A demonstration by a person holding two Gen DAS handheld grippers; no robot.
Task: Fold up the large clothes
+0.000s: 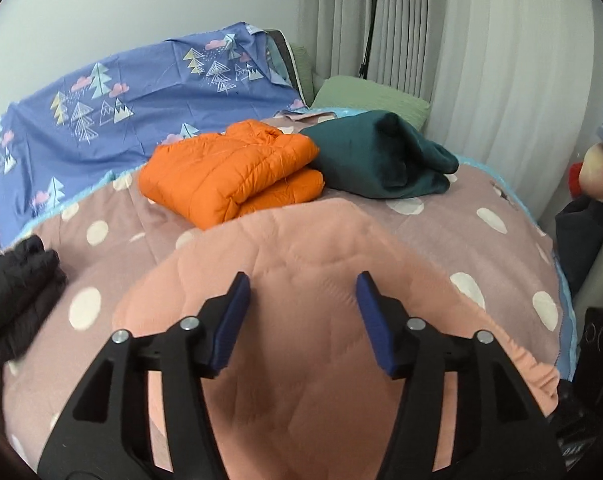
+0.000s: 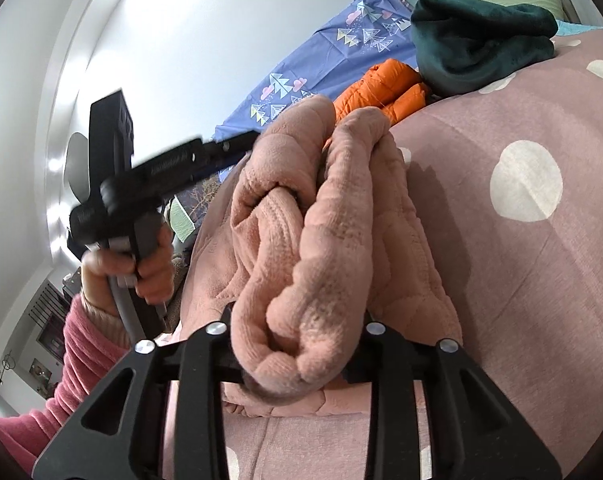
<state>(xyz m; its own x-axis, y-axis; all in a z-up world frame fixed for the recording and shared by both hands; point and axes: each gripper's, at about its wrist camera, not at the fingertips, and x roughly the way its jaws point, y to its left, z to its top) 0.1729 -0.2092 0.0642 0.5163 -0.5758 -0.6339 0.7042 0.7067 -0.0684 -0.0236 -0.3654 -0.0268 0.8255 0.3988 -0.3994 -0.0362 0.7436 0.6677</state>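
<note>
- Peach-pink quilted fleece, a large soft garment (image 1: 321, 264), lay on the dusty-pink bedspread with white dots (image 1: 481, 216), and we saw it spread flat beneath the left tool (image 1: 301, 300) in the left wrist view.
- We found the left tool's blue-padded fingers (image 1: 231, 320) standing well apart, with nothing clamped between them and the fleece under the gap.
- In the right wrist view we saw a thick bunched fold of the same garment (image 2: 329, 240) rising between the black arms of the right tool (image 2: 297, 340); its pads were hidden by the fabric, which it appeared to grip.
- We saw a hand (image 2: 141, 264) in a pink sleeve (image 2: 81, 360) gripping the handle of the left tool, blurred, to the left of the bunched fold.
- Farther up the bed we noted a folded orange puffer jacket (image 1: 233, 172) just beside a folded dark-teal fleece (image 1: 381, 152).
- We saw a dark folded garment (image 1: 17, 284) at the left edge of the bed.
- A blue sheet printed with trees and clouds (image 1: 121, 116) covered the far side, beside a green pillow (image 1: 369, 96) and white curtains (image 1: 481, 60).
</note>
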